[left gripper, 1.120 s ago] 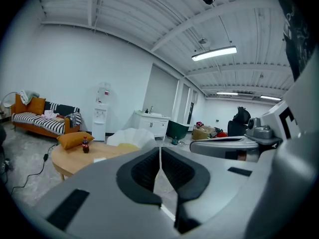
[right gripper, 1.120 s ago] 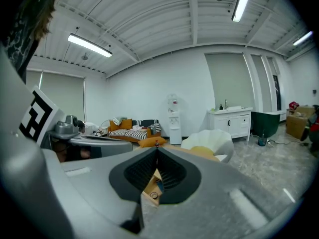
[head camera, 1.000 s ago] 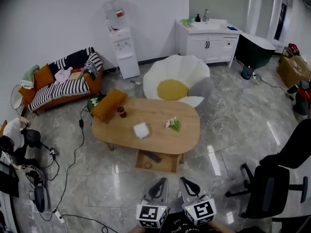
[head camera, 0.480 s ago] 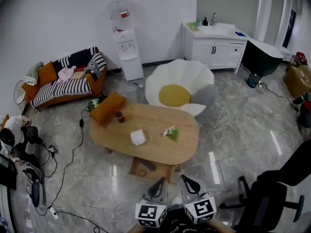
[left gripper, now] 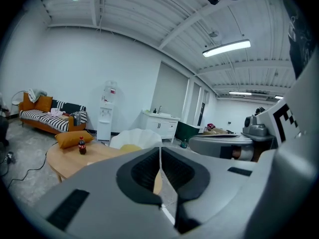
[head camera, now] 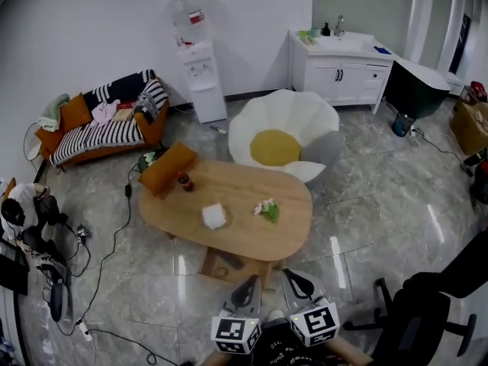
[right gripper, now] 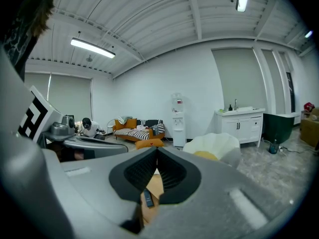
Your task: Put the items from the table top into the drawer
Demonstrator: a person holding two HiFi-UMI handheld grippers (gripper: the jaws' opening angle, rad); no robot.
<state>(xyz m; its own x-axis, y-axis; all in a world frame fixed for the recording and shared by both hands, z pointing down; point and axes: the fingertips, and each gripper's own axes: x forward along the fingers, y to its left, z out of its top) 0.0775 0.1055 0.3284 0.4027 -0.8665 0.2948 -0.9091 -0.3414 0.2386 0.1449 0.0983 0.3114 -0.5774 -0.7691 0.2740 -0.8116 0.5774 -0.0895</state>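
An oval wooden table point(head camera: 286, 239) carries a small cola bottle point(head camera: 184, 181), a white tissue pack point(head camera: 214, 216), a white-and-green flower sprig point(head camera: 267, 210) and an orange cushion point(head camera: 168, 168). Under its near edge the drawer point(head camera: 210, 266) stands pulled out, with a dark flat item point(head camera: 233, 261) and a small round item inside. My left gripper point(head camera: 246, 287) and right gripper point(head camera: 292, 282) hover side by side over the floor just short of the drawer, both shut and empty. The left gripper view shows the bottle point(left gripper: 82, 145) and cushion point(left gripper: 73, 138) beyond the shut left gripper point(left gripper: 159, 152). The right gripper point(right gripper: 157, 154) is aimed toward the drawer point(right gripper: 151, 187).
A white flower-shaped chair point(head camera: 282, 137) stands behind the table. A striped sofa point(head camera: 103, 128), a water dispenser point(head camera: 200, 67) and a white sink cabinet point(head camera: 347, 71) line the walls. Cables point(head camera: 114, 258) trail over the floor on the left; a black office chair point(head camera: 427, 311) is at the right.
Both grippers have travelled together, staying shut and side by side. The table and open drawer now sit slightly lower in the head view, nearer the gripper tips.
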